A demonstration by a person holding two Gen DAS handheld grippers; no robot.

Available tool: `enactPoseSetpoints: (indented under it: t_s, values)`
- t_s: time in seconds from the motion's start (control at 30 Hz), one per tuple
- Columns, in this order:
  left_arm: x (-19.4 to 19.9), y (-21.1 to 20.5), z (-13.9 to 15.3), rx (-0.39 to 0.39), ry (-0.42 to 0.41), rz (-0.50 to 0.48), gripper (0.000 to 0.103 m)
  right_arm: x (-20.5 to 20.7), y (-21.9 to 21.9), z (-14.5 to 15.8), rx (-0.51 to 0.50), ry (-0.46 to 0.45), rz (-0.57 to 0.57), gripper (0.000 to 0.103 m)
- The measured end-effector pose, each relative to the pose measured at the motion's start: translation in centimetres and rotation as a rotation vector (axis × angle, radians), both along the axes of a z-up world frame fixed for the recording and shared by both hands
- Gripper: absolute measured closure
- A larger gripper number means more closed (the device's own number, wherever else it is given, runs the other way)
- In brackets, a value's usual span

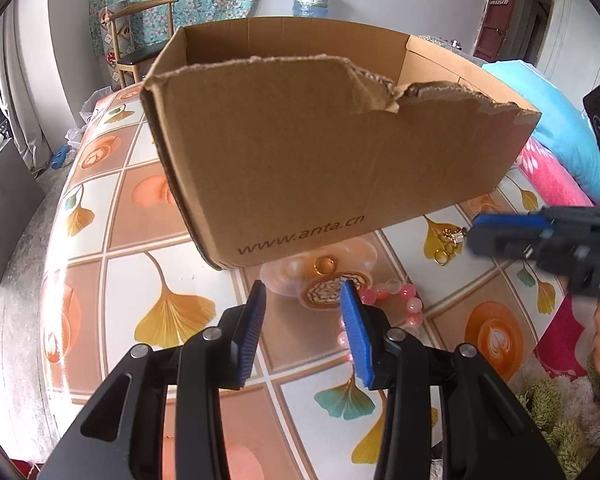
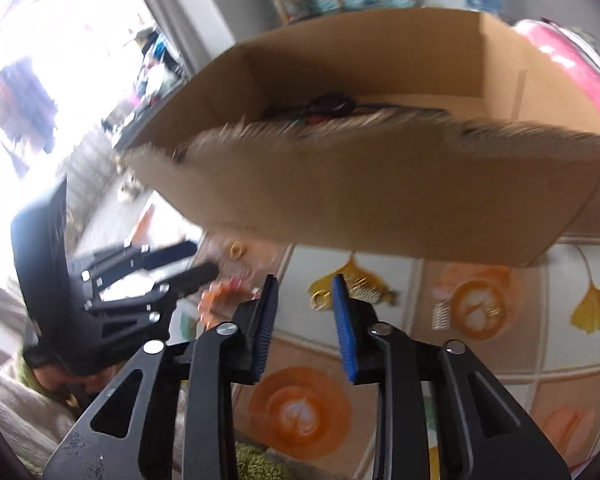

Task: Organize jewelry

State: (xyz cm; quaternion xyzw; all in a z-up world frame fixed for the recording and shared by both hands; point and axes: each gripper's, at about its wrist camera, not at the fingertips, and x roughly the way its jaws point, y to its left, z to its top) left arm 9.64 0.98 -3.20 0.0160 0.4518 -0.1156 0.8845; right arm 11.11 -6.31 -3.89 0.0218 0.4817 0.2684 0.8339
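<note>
A torn brown cardboard box (image 1: 332, 148) stands on the patterned tablecloth (image 1: 155, 240); it also shows in the right wrist view (image 2: 380, 184), blurred, with dark items inside. In front of it lie a gold ring (image 1: 324, 265), a patterned oval piece (image 1: 332, 292), a pink bead bracelet (image 1: 400, 300) and small gold earrings (image 1: 448, 242). My left gripper (image 1: 304, 294) is open and empty, hovering just before the oval piece. My right gripper (image 2: 304, 288) is open and empty above the cloth, near gold jewelry (image 2: 356, 292); it also shows in the left wrist view (image 1: 476, 226), beside the earrings.
A pink and blue blanket (image 1: 548, 152) lies right of the box. A green shaggy rug (image 1: 560, 420) is at the lower right. A wooden chair (image 1: 139, 40) and a water jug (image 1: 312, 0) stand beyond the table. More small jewelry (image 2: 444, 314) lies on the cloth.
</note>
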Motion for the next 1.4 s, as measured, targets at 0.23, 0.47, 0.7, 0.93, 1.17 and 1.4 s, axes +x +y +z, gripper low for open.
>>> enactPoseSetpoints:
  t_s: [0.23, 0.47, 0.7, 0.93, 1.17, 1.4]
  values:
    - [-0.1, -0.4, -0.2, 0.011, -0.004, -0.005, 0.065, 0.6, 1.3, -1.3, -0.073, -0.023, 0.004, 0.084]
    - [-0.2, -0.4, -0.4, 0.007, 0.004, -0.005, 0.065, 1.2, 1.3, -2.3, -0.094, -0.015, 0.001, 0.084]
    - [-0.2, -0.2, -0.5, 0.005, 0.011, 0.005, 0.065, 1.3, 2.1, -2.7, -0.101, -0.027, 0.021, 0.086]
    - [-0.3, -0.2, -0.5, 0.010, 0.010, 0.003, 0.065, 0.1, 3.9, -3.1, -0.145, -0.053, 0.045, 0.087]
    - [-0.4, -0.3, -0.5, 0.015, 0.007, 0.000, 0.065, -0.8, 6.2, -3.7, -0.214, -0.126, 0.060, 0.088]
    - [-1.0, -0.6, -0.5, 0.045, 0.007, -0.012, 0.065, -2.5, 6.1, -4.0, -0.248, -0.153, 0.037, 0.094]
